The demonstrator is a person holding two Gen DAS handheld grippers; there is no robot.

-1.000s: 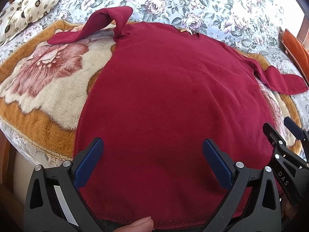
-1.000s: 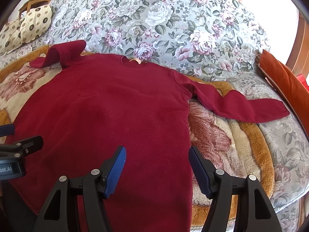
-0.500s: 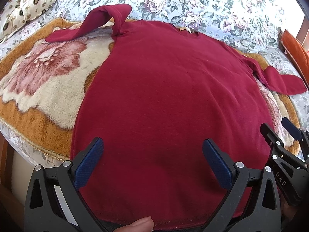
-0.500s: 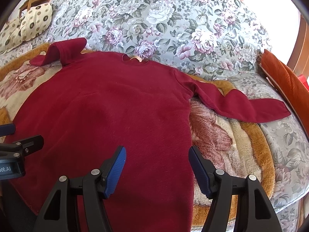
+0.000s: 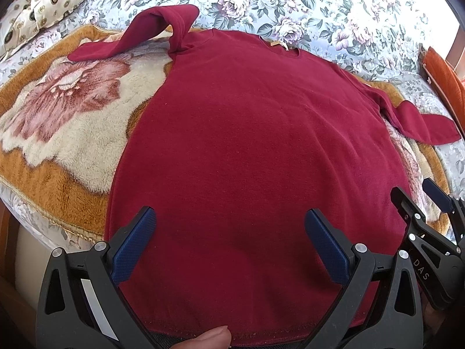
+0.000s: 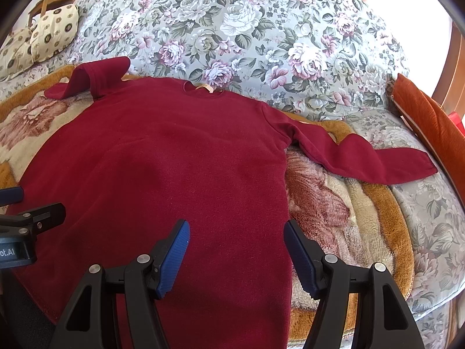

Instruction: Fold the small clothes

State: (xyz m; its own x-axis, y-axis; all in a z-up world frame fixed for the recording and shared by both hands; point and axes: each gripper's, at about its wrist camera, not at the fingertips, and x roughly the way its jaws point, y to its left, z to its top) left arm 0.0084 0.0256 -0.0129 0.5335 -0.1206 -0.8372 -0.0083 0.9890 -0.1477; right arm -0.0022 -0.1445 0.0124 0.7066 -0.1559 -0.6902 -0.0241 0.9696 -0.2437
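A dark red long-sleeved knit sweater [image 5: 261,133] lies flat, front down or up cannot be told, spread over a plush blanket with an orange border and a large pink flower pattern [image 5: 58,122]. Its neckline, with a small tan tag [image 5: 278,44], points away from the cameras, and its hem runs along the near edge. The sleeve on the left [image 5: 151,33] is bent back on itself into a raised loop near the shoulder; the sleeve on the right [image 6: 363,157] stretches outward across the blanket's edge onto the grey-green floral bedspread [image 6: 261,35].

The left gripper [image 5: 229,241] hovers over the lower body of the sweater near the hem, its blue-padded fingers spread wide with nothing between them but the cloth below. The right gripper [image 6: 237,253] is likewise spread apart, straddling the sweater's right side edge: one pad is over the red fabric, the other over the blanket. Whether either touches the cloth cannot be told. A fingertip [image 5: 209,338] shows at the bottom of the left wrist view.

The letters "DAS" read on the right gripper's body in the left wrist view, and "ot.AI" on the left gripper's body in the right wrist view.

A cream pillow with dark round medallions [image 6: 43,35] sits at the far left, and a rust-orange velvet cushion [image 6: 427,116] at the right.
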